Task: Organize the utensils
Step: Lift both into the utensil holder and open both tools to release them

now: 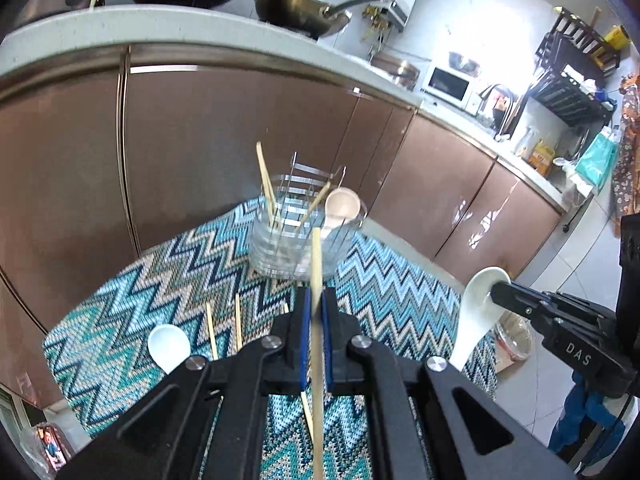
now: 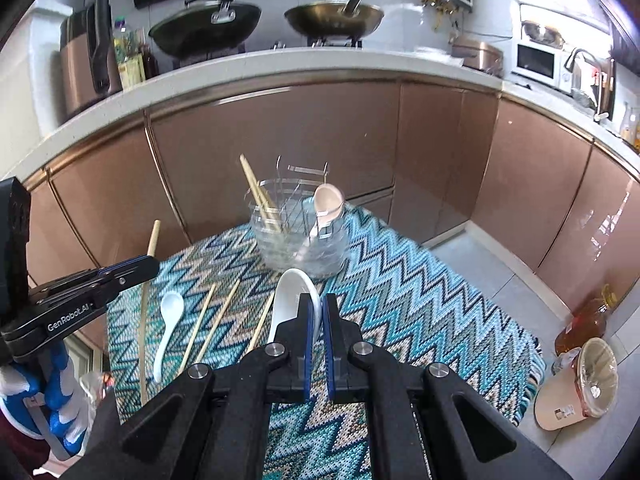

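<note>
Stove: dark lidded wok (image 2: 204,26); brass-coloured wok (image 2: 334,20).
Counter: white microwave oven (image 2: 538,65).
Floor: tipped beige bin (image 2: 580,390).

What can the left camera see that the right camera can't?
Only the left view shows a dish rack and a teal bag. Only the right view shows a tipped bin and an oil bottle on the floor. Both show the holder, the small white spoon, the left gripper pinching a chopstick, and the right gripper pinching the big white spoon.

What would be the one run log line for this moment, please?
left gripper: shut on chopstick | right gripper: shut on white spoon | holder: ahead on table | loose: small spoon
</note>
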`<action>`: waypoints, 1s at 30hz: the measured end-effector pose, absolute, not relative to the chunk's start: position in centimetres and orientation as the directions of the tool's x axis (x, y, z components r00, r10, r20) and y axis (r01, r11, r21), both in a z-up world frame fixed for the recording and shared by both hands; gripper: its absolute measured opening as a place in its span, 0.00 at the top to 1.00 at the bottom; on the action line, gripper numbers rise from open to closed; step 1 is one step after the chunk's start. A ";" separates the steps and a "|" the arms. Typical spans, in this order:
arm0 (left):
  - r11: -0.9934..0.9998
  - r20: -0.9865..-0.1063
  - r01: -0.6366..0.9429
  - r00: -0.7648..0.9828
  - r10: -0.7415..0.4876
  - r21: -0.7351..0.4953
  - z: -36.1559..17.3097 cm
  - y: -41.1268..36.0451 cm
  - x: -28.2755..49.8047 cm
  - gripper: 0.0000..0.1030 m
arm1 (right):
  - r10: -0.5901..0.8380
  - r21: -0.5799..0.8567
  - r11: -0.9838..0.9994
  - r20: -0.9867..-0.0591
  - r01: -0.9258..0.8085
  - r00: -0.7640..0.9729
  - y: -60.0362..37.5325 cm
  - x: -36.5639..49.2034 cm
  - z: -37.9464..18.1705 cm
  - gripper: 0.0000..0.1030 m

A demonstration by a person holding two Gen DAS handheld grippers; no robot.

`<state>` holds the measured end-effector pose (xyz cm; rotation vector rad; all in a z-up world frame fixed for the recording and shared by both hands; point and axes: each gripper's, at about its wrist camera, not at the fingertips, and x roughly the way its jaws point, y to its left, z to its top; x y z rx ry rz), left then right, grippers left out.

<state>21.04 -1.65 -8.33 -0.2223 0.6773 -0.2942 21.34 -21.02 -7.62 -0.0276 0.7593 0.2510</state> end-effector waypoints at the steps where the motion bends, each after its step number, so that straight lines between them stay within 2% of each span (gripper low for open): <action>1: 0.934 -0.569 0.198 0.749 -0.339 -0.297 -7.8 -1.5 20.9 0.95 | 0.212 0.065 0.971 -0.678 -0.231 0.704 -21.1 21.2 -7.3 0.95; 9: 0.921 -0.469 0.237 0.804 -0.365 -0.310 -3.1 -0.3 20.8 0.95 | 0.183 0.041 0.979 -0.597 -0.198 0.781 -20.9 21.4 -3.4 0.95; 18: 0.885 -0.311 0.301 0.855 -0.415 -0.354 2.1 2.4 22.5 0.95 | 0.168 0.038 0.984 -0.486 -0.171 0.857 -20.4 24.2 0.1 0.95; 23: 0.871 -0.249 0.321 0.870 -0.426 -0.372 3.4 3.0 24.8 0.95 | 0.168 0.052 0.985 -0.436 -0.162 0.884 -20.0 27.0 0.1 0.95; 30: 0.894 -0.163 0.285 0.920 -0.357 -0.346 3.9 2.2 29.8 0.95 | 0.136 0.042 0.991 -0.375 -0.130 0.917 -19.3 31.9 -1.8 0.95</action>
